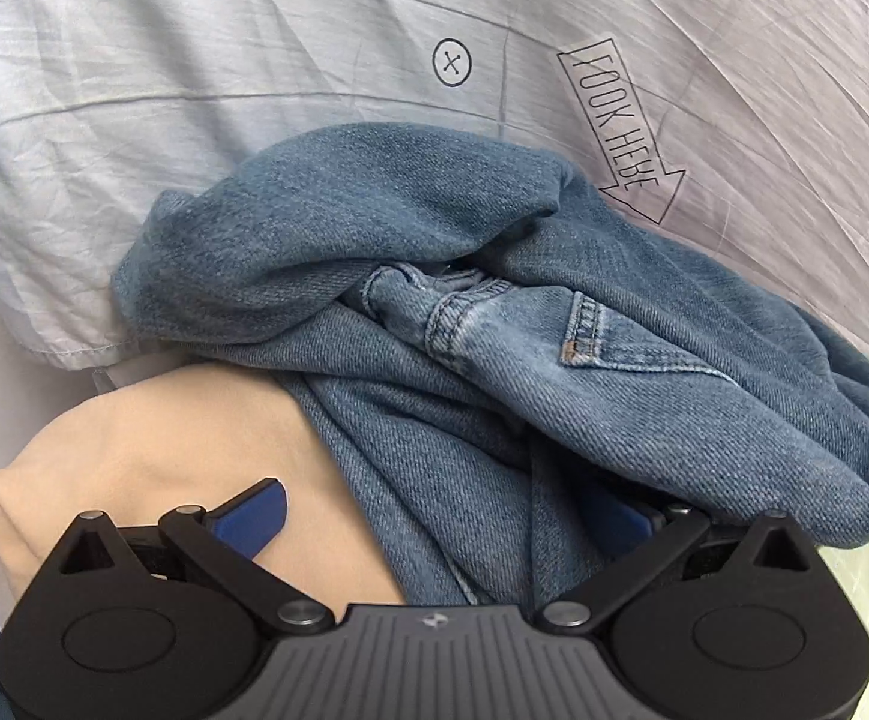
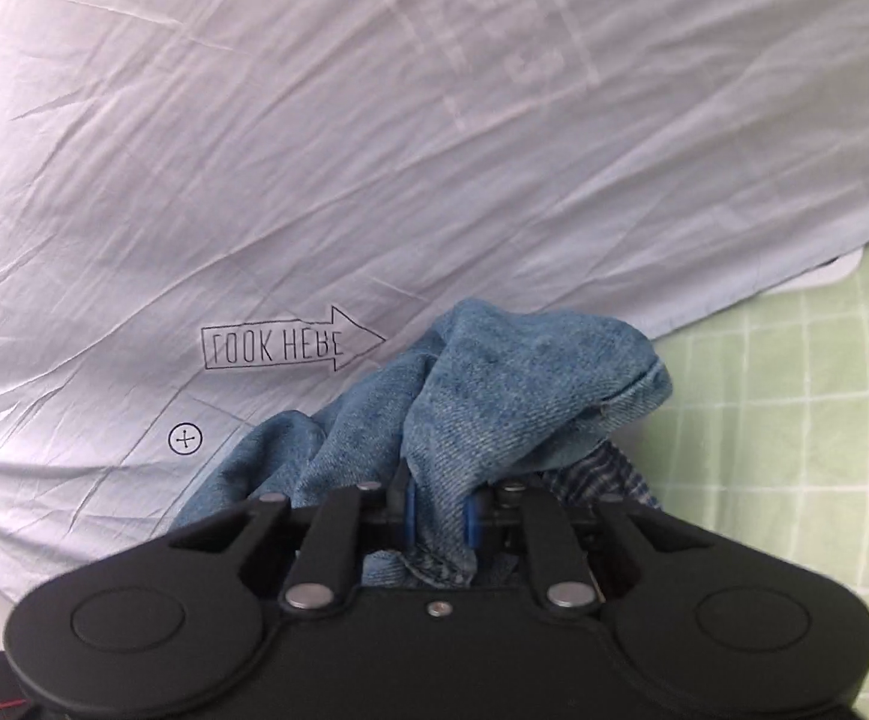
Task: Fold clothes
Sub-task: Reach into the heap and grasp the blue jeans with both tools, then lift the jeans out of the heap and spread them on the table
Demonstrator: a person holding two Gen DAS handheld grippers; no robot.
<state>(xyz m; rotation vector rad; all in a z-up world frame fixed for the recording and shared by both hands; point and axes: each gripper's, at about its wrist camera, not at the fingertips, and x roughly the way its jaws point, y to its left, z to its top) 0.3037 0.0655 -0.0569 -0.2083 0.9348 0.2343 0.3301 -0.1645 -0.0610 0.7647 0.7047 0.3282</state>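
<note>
Jeans: bunched heap on the sheet, no flat fold visible.
Left gripper: jaws apart, denim draped between.
Right gripper: jaws clamped on denim.
Remaining: spreading and folding.

The jeans are blue denim, faded, with orange-brown contrast stitching. They lie crumpled in a loose heap, not flat and not folded. A belt loop and a stitched pocket corner face up near the middle of the heap. One rounded fold bulges toward the far side; a long section trails toward the near edge. The far part of the heap rests on a pale grey sheet. From the right wrist view, a bunched portion stands raised in a peak.
</note>
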